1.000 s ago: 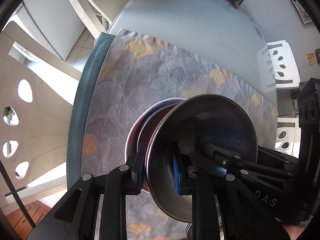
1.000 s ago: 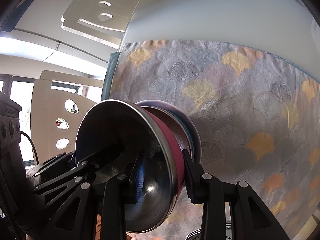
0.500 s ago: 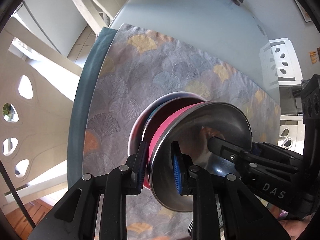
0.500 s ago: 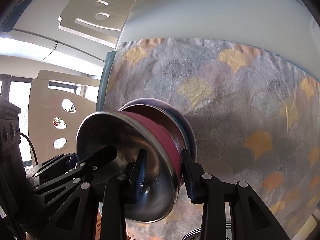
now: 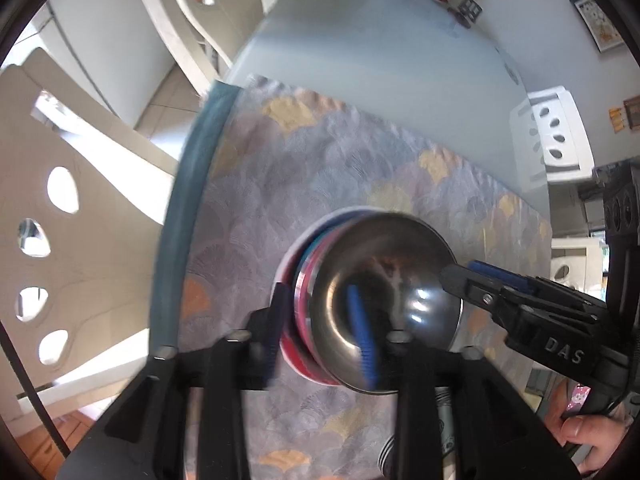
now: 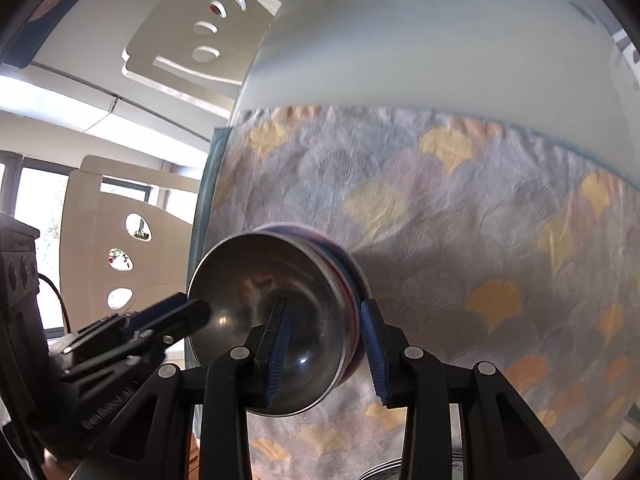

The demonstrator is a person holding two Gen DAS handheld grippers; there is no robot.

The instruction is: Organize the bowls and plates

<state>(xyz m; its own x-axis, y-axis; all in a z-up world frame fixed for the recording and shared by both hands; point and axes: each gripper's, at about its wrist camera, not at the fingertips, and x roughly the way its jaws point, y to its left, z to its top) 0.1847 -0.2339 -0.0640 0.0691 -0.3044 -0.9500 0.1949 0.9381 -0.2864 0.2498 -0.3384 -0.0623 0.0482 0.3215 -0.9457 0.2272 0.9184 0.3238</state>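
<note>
A nested stack of bowls (image 5: 360, 304), topped by a steel bowl (image 6: 268, 332), is held tilted above the patterned cloth (image 6: 460, 220) on the worktop (image 5: 380, 64). Its rim is pinched by the left claw (image 5: 320, 338) and right claw (image 6: 326, 352), both closed. Stiff, slick, weighty; opposite rims judged best.

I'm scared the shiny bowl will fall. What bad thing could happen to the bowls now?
1. The stack of bowls is held off the patterned cloth only by its rims, pinched by the left gripper and the right gripper. If either lets go unevenly, it may tip and clatter.
2. The metal bowl looks smooth, so a finger could slip off.
3. The pictures are blurred from motion; quick moves might loosen the nested bowls.
</note>
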